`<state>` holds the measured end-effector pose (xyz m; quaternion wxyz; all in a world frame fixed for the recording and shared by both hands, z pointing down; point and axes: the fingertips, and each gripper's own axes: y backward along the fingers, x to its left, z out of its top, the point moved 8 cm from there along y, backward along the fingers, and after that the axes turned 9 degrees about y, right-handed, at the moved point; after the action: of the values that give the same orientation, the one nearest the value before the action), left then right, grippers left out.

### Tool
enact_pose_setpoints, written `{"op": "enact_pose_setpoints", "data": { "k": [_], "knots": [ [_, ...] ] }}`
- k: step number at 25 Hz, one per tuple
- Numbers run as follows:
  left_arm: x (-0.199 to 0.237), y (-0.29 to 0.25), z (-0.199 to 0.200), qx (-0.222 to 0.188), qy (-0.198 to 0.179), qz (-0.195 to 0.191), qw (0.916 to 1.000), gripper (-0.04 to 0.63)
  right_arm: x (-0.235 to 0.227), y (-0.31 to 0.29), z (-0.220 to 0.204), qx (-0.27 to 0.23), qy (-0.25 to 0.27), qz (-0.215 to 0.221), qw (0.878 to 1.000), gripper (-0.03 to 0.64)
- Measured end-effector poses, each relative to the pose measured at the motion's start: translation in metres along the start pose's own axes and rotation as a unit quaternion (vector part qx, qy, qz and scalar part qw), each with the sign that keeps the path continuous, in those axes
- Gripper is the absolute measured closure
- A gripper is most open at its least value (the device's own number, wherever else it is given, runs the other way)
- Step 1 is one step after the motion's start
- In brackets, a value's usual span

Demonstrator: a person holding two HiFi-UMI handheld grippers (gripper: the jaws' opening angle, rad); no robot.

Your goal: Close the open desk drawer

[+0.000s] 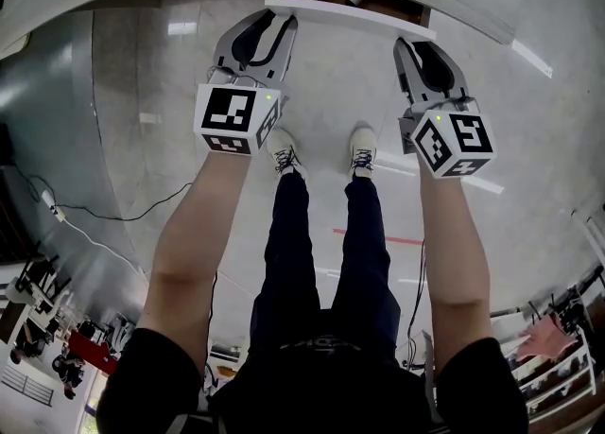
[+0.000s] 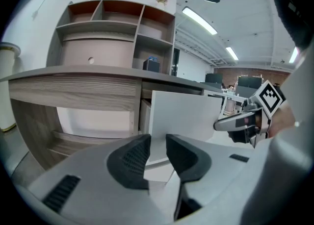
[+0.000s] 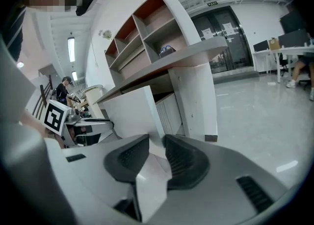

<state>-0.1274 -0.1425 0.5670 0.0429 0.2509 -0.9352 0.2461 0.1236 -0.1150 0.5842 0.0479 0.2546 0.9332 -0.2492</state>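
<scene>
My left gripper (image 2: 158, 141) is released: its jaws stand part way apart with a clear gap and neither pad presses on anything. Through that gap I look straight at the white front of the drawer (image 2: 186, 116), which sits just ahead of the tips. My right gripper (image 3: 156, 143) reads the same, with its jaws apart, nothing clamped, and the same white panel filling the slot between them from the other side. From the head view both grippers are held out side by side, one toward each end of the drawer front. The left tips are right at its edge and the right tips just short of it, though I cannot tell whether either one actually touches. The drawer is open, sticking out from under the desk (image 2: 73, 84) with its dark inside showing behind the front panel. A set of shelves (image 2: 117, 28) stands on top of the desk. I judge this to be the approach, just before the push, with the closing itself not yet begun. The next move calls for no grasp at all. I would set both grippers flat against the panel and press forward evenly, so the drawer runs straight on its slides and does not twist or jam. I would keep pushing until the front sits flush with the desk.
</scene>
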Motion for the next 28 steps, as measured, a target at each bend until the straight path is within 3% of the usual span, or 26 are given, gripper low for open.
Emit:
{"op": "enact_pose_setpoints", "data": {
  "k": [10,15,24,28],
  "knots": [
    [0.007,-0.032,0.024,-0.008,0.007,0.039,0.9992,0.482,-0.016,-0.024,0.019,-0.02,-0.045,-0.024,0.998,0.497],
    [0.007,-0.044,0.032,-0.009,0.036,0.073,0.9966,0.482,-0.017,-0.035,0.03,-0.027,-0.076,-0.08,0.994,0.494],
    [0.011,-0.057,0.037,-0.011,0.08,0.11,0.9906,0.481,-0.009,-0.048,0.039,-0.021,-0.138,-0.184,0.973,0.477],
    [0.005,-0.061,0.039,-0.009,0.113,0.119,0.9865,0.482,-0.011,-0.048,0.04,-0.029,-0.24,-0.206,0.948,0.473]
  ]
}}
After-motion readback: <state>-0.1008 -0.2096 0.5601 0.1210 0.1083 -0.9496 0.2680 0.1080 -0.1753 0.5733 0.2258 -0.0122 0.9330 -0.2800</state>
